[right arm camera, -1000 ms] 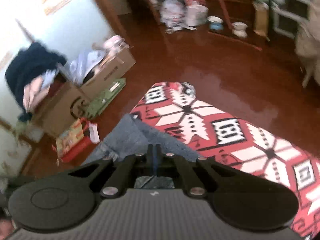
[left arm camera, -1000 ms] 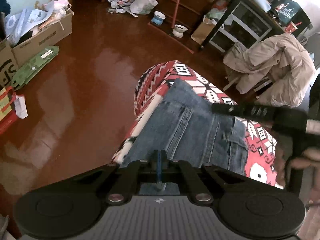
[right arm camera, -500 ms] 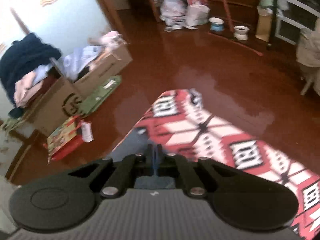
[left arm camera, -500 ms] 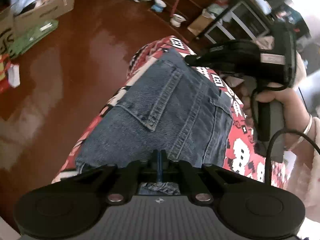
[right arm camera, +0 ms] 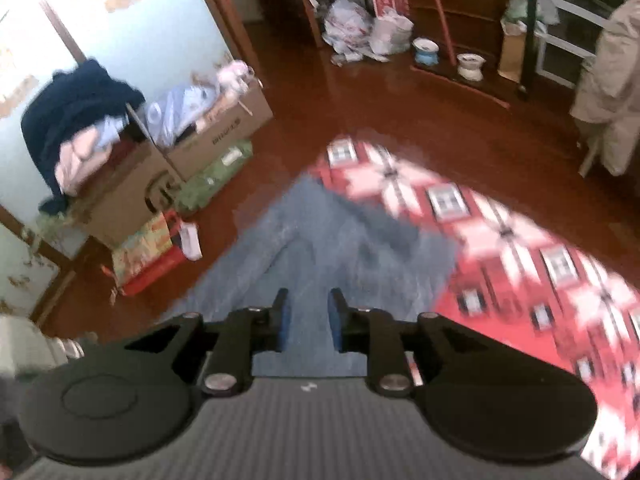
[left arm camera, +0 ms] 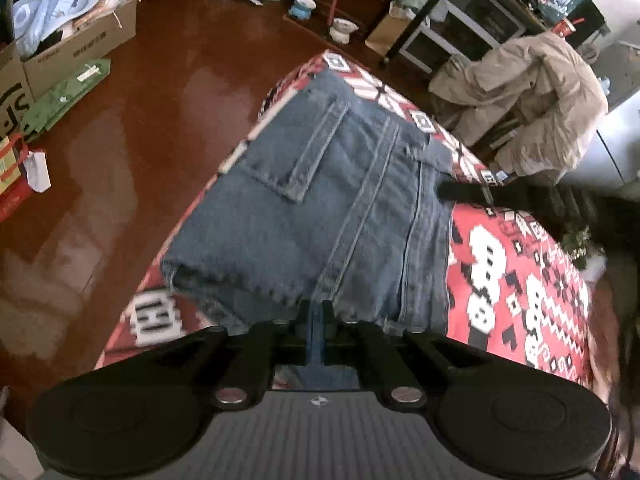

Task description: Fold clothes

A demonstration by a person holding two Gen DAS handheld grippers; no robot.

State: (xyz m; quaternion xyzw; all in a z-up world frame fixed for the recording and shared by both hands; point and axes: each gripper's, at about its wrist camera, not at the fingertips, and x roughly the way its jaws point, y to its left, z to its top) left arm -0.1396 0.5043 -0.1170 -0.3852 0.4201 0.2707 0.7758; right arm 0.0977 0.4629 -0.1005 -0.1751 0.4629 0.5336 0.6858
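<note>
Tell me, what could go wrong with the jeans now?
The left gripper is shut on the near edge of the folded jeans while the right gripper has just been opening with nothing between its pads. One pull could drag the fold apart. The jeans lie near the edge of the red patterned cloth, so they might slide to the floor.

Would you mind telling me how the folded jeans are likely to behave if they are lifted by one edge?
The jeans would probably sag and unfold, since they lie in loose stacked layers. The thick denim looks fairly heavy for its size. The cloth seems unlikely to slip from a closed tool.
</note>
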